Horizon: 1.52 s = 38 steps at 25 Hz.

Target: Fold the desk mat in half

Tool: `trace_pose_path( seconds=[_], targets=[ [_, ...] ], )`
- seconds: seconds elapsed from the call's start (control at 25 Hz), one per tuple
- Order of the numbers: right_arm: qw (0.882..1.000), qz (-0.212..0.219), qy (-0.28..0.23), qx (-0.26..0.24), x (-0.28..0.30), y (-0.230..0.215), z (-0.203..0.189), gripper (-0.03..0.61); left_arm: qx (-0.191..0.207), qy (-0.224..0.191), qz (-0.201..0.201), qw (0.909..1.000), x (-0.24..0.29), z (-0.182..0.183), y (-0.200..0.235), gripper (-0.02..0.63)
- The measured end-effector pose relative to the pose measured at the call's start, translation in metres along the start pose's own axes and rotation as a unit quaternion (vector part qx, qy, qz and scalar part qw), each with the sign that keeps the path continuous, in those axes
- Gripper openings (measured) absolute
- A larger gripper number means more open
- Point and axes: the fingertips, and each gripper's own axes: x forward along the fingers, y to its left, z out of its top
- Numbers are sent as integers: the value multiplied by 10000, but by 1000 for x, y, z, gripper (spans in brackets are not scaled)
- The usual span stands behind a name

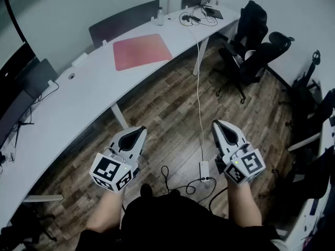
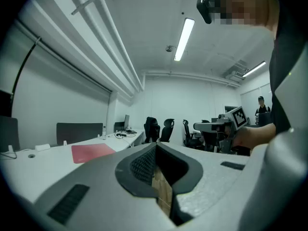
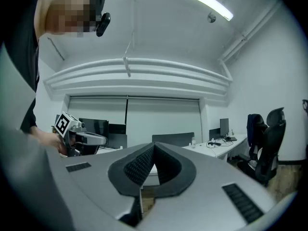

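The left gripper (image 1: 140, 132) and right gripper (image 1: 218, 124) are hanging pressed together, empty, while the flat red rectangular desk mat (image 1: 142, 51) is looking limp, best pinched at its corners.

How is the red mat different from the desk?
The mat is red, while the desk is white. The mat is a small rectangle, and the desk is long and curved. The mat lies on top, and the desk holds it up. Both are flat, and the mat is spread out, not folded.
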Motion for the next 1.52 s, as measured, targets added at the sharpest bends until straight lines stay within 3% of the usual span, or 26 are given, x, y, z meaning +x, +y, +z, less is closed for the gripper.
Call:
trace_pose_path(
  seconds=[0.36,0.76,1.12,1.28,1.52],
  targets=[
    [10000,84,-7,32,-3,14,-1,0,85,137,13,9999,-10,-9,-2,3],
    [9995,176,-240,88,-50,17,2,0,296,168,219,9992,-12,-16,-38,3],
    [9997,130,-149,126,-81,-4,-12,0,334,313,195,9988,1,-22,-60,3],
    [9998,145,-25,112,-65,-15,-17,0,324,332,183,9988,13,-23,-51,3],
    [9998,163,64,61,-22,-25,-19,0,220,335,236,9989,36,-26,-4,3]
  ],
)
